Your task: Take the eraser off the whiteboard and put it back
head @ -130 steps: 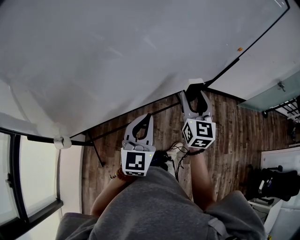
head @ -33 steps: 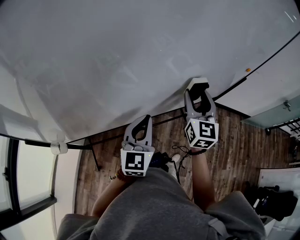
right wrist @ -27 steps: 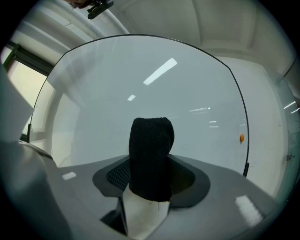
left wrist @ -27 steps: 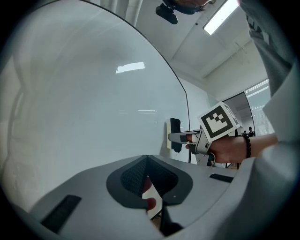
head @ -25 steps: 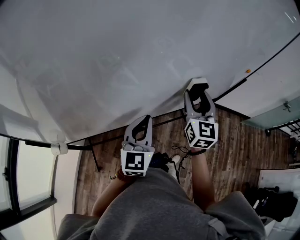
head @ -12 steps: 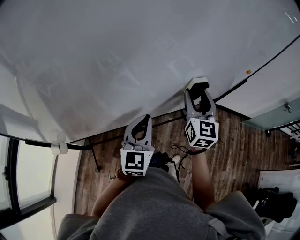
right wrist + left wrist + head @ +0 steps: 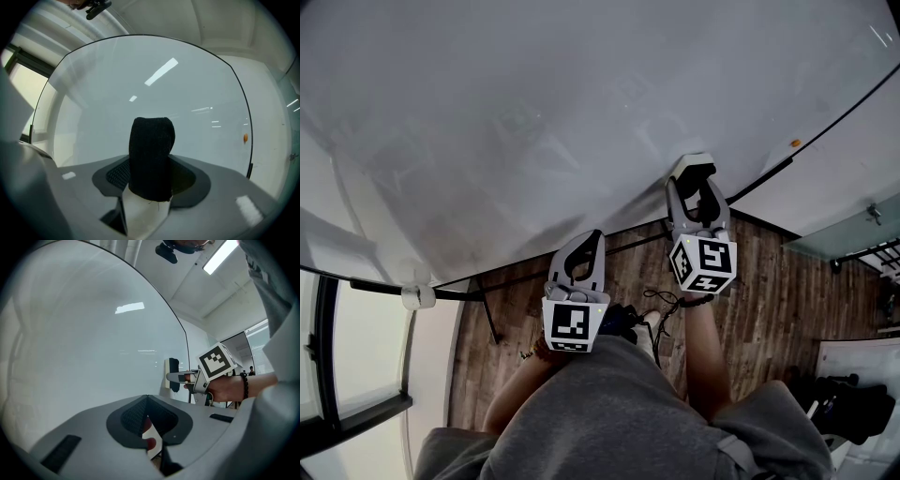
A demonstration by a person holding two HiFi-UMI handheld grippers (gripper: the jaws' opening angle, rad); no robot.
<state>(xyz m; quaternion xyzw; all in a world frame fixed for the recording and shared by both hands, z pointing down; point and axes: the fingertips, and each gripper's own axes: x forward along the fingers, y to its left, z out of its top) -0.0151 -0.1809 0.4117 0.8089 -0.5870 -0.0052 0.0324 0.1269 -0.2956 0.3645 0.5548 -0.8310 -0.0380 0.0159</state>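
Your right gripper [image 7: 694,180] is clamped on the whiteboard eraser [image 7: 151,157]. The eraser stands upright between the two jaws, its black felt end sticking out past the tips and its white body down in the grip. Seen from your head, the eraser [image 7: 695,169] sits at the lower part of the whiteboard [image 7: 534,112], seemingly touching it. Your left gripper [image 7: 581,255] is held lower with its jaws closed together and nothing between them.

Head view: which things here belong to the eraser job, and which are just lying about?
Job in hand:
eraser, clamped in the right gripper
whiteboard

Lying about:
left gripper, shut on nothing
small orange dot on the whiteboard
cables below the grippers
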